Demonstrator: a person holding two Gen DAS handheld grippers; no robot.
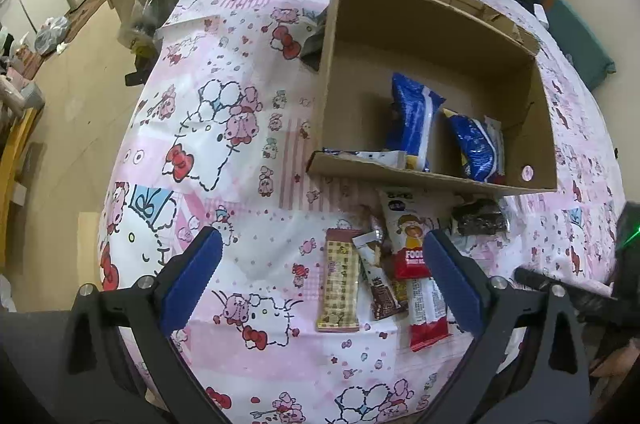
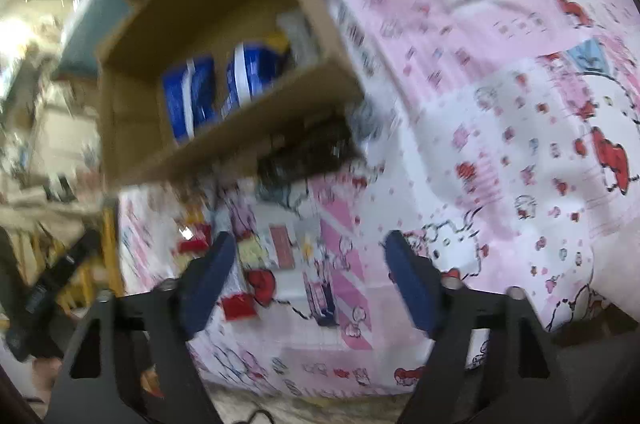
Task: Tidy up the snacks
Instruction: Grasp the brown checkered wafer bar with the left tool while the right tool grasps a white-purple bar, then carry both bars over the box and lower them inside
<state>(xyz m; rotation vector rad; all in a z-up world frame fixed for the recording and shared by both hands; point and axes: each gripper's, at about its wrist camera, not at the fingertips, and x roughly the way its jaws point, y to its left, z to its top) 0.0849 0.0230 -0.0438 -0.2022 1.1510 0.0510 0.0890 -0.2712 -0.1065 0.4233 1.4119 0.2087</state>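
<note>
Both your wrist cameras look steeply down, close over the patterned surface [image 1: 248,207]; each view shares the cardboard box [image 1: 424,179] and the snack bars before it.

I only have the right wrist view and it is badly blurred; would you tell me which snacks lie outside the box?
Observer: The left wrist view shows at least four on the cloth in front of the cardboard box: a yellow checked bar, a brown and white pack, a red and white pack and a dark pack.
Operator: Thank you. Where is the dark one?
Observer: It lies apart from the other three, close to the box's near wall.
Operator: Is the left hand-held gripper holding anything?
Observer: No, the left hand-held gripper is open and empty, above the three grouped packs.
</note>
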